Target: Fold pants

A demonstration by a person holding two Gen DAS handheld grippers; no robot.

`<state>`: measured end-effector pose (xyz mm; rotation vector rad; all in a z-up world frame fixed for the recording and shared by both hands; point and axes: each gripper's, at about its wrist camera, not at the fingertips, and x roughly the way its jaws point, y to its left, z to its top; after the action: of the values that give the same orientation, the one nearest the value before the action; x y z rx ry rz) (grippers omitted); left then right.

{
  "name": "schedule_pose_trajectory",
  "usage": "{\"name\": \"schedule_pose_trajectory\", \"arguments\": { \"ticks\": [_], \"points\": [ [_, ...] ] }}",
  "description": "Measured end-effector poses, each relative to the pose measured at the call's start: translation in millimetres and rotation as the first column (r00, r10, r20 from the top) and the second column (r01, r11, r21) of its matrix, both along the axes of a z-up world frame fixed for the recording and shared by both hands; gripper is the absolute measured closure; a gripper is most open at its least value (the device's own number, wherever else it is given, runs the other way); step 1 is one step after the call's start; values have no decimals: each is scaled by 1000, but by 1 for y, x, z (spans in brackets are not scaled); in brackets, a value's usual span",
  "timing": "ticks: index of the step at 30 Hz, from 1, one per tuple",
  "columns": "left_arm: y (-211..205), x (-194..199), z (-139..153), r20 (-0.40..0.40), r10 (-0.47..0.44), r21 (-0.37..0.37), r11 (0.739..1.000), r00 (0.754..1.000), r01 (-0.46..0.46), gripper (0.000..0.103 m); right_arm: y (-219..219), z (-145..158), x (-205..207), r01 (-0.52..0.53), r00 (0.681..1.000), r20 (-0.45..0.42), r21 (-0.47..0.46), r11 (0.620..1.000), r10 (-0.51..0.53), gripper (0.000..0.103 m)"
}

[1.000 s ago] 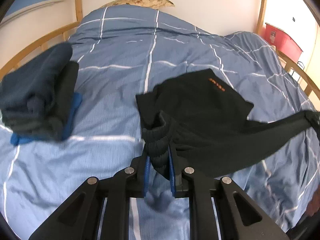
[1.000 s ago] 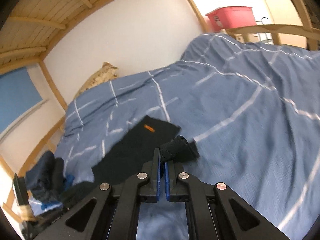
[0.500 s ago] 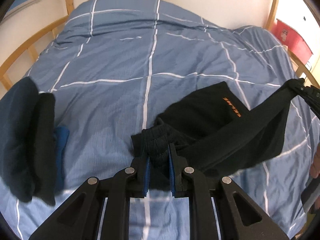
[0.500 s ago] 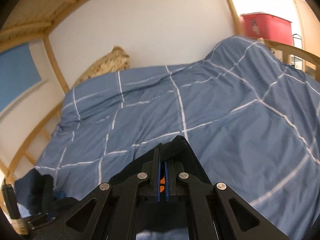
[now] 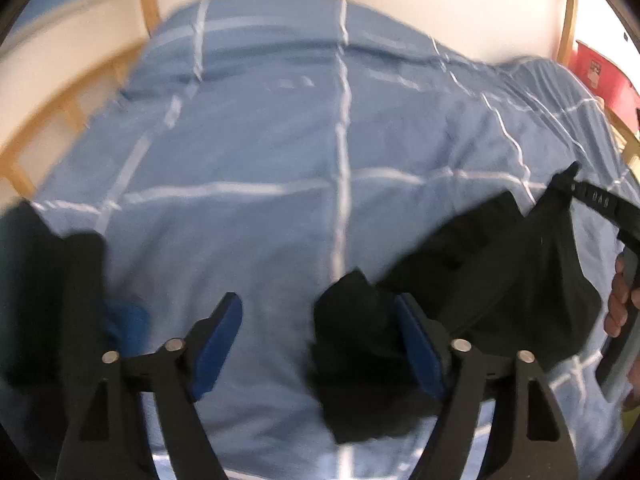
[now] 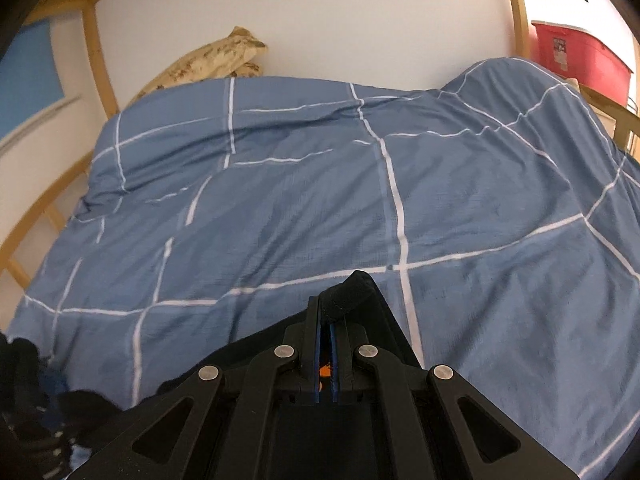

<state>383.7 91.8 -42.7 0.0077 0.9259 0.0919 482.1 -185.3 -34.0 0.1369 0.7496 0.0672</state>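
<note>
The black pants (image 5: pixel 500 272) hang in a fold over the blue checked duvet (image 5: pixel 260 140). My left gripper (image 5: pixel 320 316) has its jaws opening wide; a bunched black cuff (image 5: pixel 352 344) sits between them, resting against the right pad (image 5: pixel 416 332) and clear of the left pad. In the left wrist view the right gripper's black finger (image 5: pixel 596 200) holds the other end of the pants up at the right, with a hand (image 5: pixel 618 300) behind it. In its own view my right gripper (image 6: pixel 326 316) is shut on a black cuff (image 6: pixel 352 290), with black cloth draped below.
A stack of folded dark clothes (image 5: pixel 44 300) lies at the left, also low left as dark clothes (image 6: pixel 24 376). A patterned pillow (image 6: pixel 216 60) leans on the white wall. Wooden bed rails (image 6: pixel 96 60) frame the bed. A red bin (image 6: pixel 580 60) stands at the right.
My left gripper's jaws have sprung apart and let the cuff go. Both grippers moved across the bed, and the right end of the pants has swung over towards the left one.
</note>
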Motion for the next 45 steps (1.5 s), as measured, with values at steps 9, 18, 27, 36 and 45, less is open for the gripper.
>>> {"name": "schedule_pose_trajectory", "arguments": {
  "ticks": [9, 18, 27, 36, 45],
  "points": [
    [11, -17, 26, 87, -57, 131, 990, 995, 45, 20, 13, 18, -30, -15, 996, 85, -94, 995, 23, 54],
    [-6, -72, -11, 81, -71, 29, 997, 994, 69, 20, -8, 17, -117, 11, 987, 162, -150, 989, 14, 48],
    [-52, -129, -35, 125, -105, 4, 994, 987, 105, 20, -56, -29, -189, -5, 991, 133, -11, 1000, 7, 46],
    [-95, -86, -5, 191, -379, 107, 925, 905, 365, 20, -86, -37, -191, 59, 992, 106, 138, 989, -74, 46],
    [-171, 49, 27, 145, -669, 187, 742, 729, 644, 29, -101, -26, -167, 400, 869, 49, 514, 759, -491, 46]
  ]
}}
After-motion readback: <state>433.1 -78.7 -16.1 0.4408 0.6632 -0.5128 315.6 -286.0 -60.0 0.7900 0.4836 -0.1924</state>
